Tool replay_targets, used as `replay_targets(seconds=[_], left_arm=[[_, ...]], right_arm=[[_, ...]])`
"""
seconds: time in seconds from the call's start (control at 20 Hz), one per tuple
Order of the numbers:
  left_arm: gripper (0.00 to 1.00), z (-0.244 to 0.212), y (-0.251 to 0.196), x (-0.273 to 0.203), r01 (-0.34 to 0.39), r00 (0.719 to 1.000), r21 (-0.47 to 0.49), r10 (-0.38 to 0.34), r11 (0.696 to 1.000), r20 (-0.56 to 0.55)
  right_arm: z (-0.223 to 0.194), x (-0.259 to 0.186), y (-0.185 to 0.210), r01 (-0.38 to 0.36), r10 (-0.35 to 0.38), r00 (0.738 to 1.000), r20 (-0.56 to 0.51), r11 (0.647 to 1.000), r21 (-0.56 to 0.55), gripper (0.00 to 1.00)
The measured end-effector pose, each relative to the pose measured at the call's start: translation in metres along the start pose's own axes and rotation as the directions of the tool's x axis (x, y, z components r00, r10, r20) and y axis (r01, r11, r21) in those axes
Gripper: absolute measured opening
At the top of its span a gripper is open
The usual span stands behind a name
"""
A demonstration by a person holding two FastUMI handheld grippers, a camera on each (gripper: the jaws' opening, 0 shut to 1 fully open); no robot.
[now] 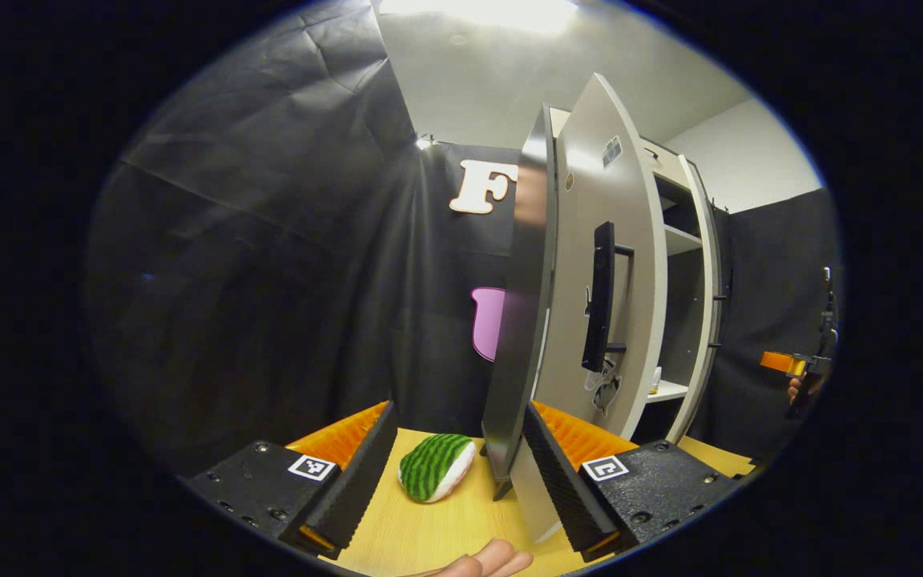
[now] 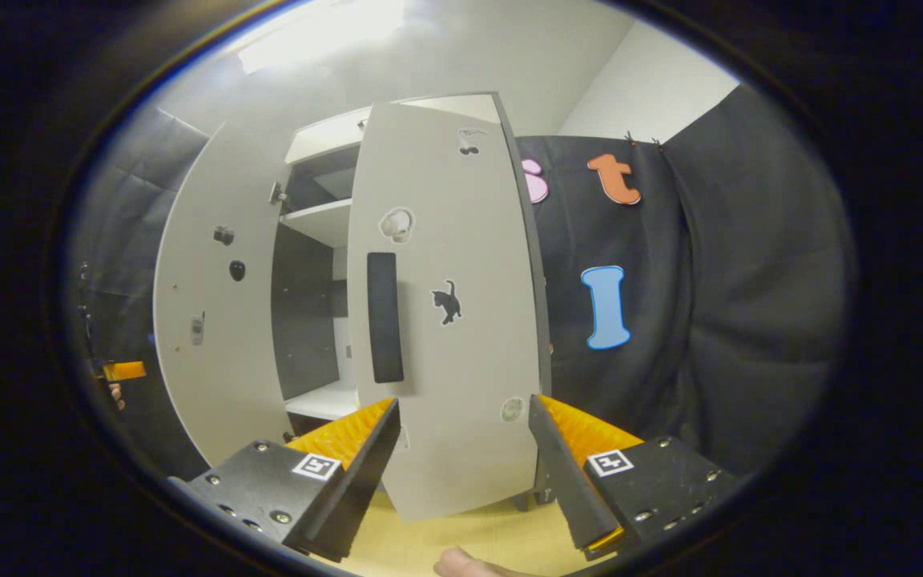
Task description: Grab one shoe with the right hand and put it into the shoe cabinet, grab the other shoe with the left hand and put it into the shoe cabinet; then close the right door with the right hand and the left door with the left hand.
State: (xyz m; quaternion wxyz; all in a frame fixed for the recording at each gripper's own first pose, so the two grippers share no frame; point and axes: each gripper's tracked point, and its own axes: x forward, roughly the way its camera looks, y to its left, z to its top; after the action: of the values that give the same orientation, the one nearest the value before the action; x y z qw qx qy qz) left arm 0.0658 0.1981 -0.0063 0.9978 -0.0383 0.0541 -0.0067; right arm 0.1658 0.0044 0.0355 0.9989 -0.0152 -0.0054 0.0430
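Left claw (image 1: 457,461): released, jaws wide, holding nothing; the left door (image 1: 519,320) stands edge-on just inside its right finger. One shoe (image 1: 436,466) (green-striped) lies on the desk (image 1: 445,529) between the fingers, farther off. Right claw (image 2: 461,457): released, wide, facing the part-open right door (image 2: 449,320) of the shoe cabinet (image 2: 313,232).

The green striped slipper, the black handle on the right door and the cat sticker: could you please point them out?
green striped slipper (image 1: 435,466), left gripper view, on its striped upper.
black handle (image 2: 384,317), right gripper view, on the middle of the bar.
cat sticker (image 2: 447,303), right gripper view, on the cat's body.
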Motion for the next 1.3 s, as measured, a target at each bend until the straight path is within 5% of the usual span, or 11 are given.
replay_targets(seconds=[0.45, 0.6, 0.9, 1.3], left_arm=[[0.96, 0.037, -0.022, 0.062, 0.043, 0.998, -0.020, -0.044, 0.999, -0.033], [0.93, 0.036, -0.051, 0.065, 0.118, 0.990, -0.023, -0.119, 0.993, -0.080], [0.91, 0.036, -0.056, 0.065, 0.056, 0.994, -0.001, -0.056, 0.998, -0.094], [0.90, 0.032, -0.091, 0.065, 0.124, 0.986, 0.011, -0.122, 0.992, -0.114]], right_arm=[[0.006, -0.066, 0.015, -0.039, 0.044, 0.997, 0.058, 0.995, -0.086, 0.96], [0.004, -0.083, 0.018, -0.023, 0.035, 0.996, 0.082, 0.989, -0.146, 0.96], [-0.021, -0.105, 0.045, -0.117, 0.117, 0.993, -0.007, 0.987, -0.113, 0.96], [-0.023, -0.119, 0.031, -0.063, 0.063, 0.998, -0.008, 0.989, -0.130, 0.95]])
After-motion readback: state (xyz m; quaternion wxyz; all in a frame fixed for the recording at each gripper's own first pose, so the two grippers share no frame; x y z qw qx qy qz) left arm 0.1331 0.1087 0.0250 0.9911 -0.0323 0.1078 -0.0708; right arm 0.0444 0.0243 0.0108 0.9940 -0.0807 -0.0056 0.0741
